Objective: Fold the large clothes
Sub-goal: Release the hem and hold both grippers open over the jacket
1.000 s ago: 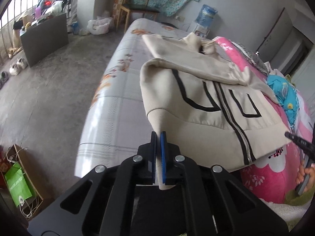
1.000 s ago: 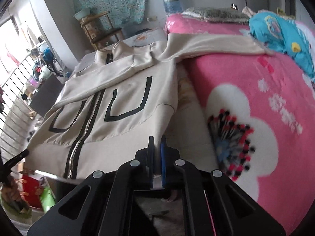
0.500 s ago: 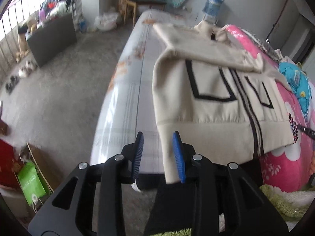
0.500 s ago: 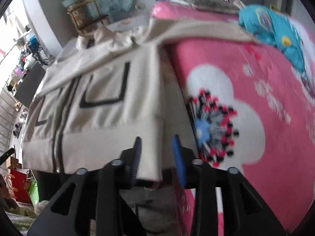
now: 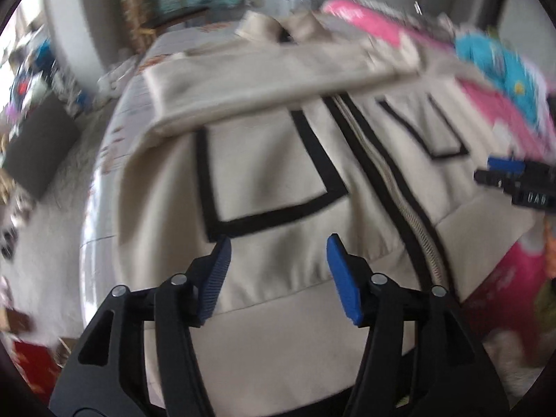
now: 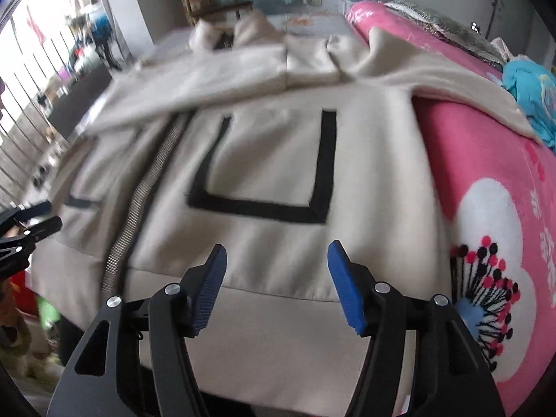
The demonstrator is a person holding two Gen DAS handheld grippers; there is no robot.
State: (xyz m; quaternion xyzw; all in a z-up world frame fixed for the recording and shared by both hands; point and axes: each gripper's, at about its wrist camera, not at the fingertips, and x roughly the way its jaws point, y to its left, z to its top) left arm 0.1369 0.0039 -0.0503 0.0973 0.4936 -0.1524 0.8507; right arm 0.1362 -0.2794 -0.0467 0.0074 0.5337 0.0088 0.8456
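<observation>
I read both the left gripper [image 5: 276,260] and right gripper [image 6: 276,266] as spread apart, empty. The jacket [image 6: 278,160] lies flat on the bed [image 6: 486,180]; one sleeve [image 5: 264,87] appears crossed (blurred), body folds remain.
</observation>
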